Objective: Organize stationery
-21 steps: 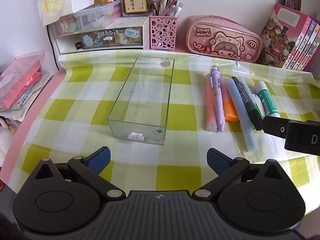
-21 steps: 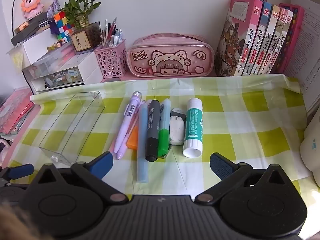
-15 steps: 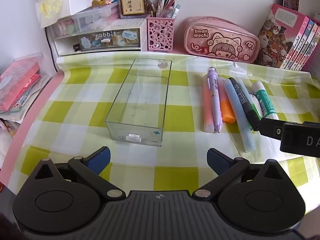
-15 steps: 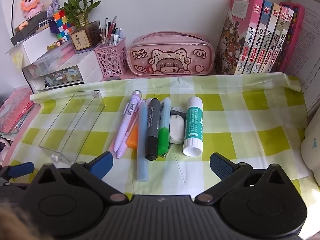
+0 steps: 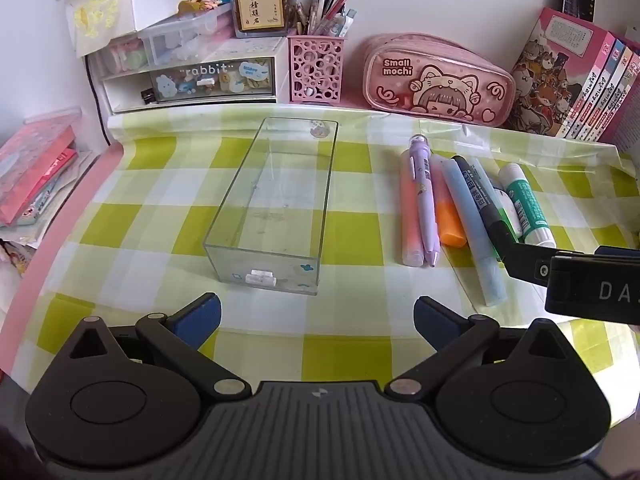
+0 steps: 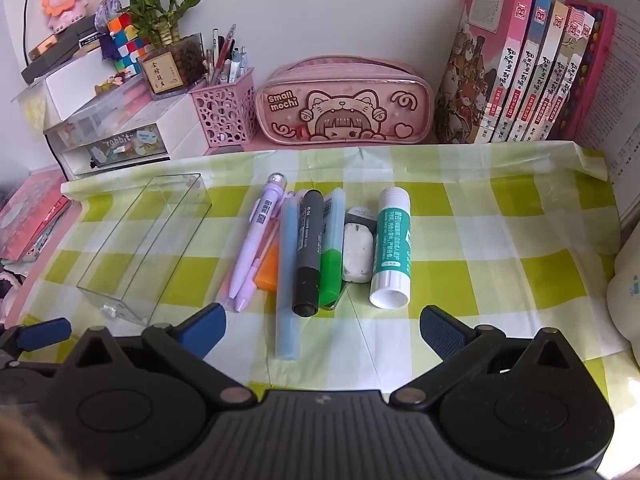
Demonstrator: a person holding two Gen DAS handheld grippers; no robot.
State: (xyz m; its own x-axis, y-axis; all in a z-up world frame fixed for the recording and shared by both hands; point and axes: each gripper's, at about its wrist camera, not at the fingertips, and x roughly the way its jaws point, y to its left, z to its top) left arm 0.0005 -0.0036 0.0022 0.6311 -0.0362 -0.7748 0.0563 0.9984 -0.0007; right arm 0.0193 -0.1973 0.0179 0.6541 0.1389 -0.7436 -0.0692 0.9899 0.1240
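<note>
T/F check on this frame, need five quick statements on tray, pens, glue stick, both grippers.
1. The clear tray has pens in it. False: it holds no stationery; the pens lie on the cloth beside it.
2. The glue stick lies at the right end of the row, next to the white eraser. True.
3. The right gripper is shut on the black marker. False: its jaws stand wide apart and hold nothing.
4. The left gripper is open, facing the tray's near end. True.
5. The pink pencil case lies on the checked cloth. False: it stands behind the cloth, against the wall.
</note>
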